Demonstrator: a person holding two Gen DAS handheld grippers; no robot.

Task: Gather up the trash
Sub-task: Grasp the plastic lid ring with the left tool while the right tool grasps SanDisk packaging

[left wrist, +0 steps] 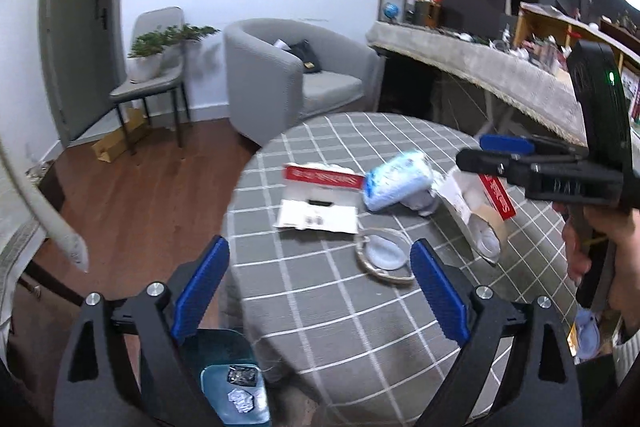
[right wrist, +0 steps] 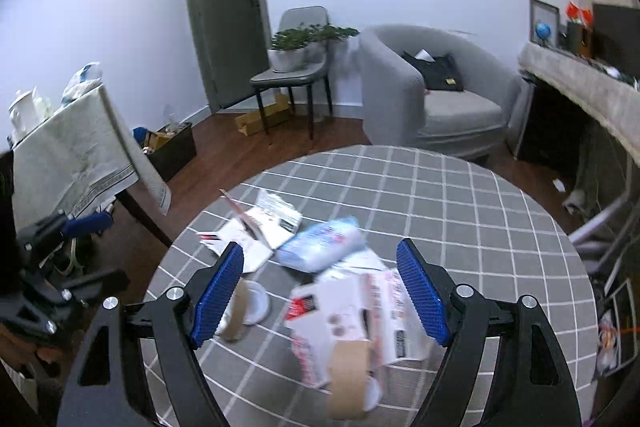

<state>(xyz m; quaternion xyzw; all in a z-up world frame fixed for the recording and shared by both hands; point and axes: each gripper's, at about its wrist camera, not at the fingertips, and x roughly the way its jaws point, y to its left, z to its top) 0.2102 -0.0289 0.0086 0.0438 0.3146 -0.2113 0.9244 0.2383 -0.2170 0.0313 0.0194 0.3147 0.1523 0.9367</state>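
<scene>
On the round table (right wrist: 480,211), near its middle, lies the trash: a torn box (right wrist: 360,323) just under the right gripper (right wrist: 320,291), its jaws apart. The left gripper (left wrist: 316,287) is wide apart too, holding nothing.

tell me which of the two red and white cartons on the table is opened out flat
The far carton, left of the blue and white packet; its flaps are spread on the cloth. The other carton, nearer the right gripper, still stands up.
</scene>
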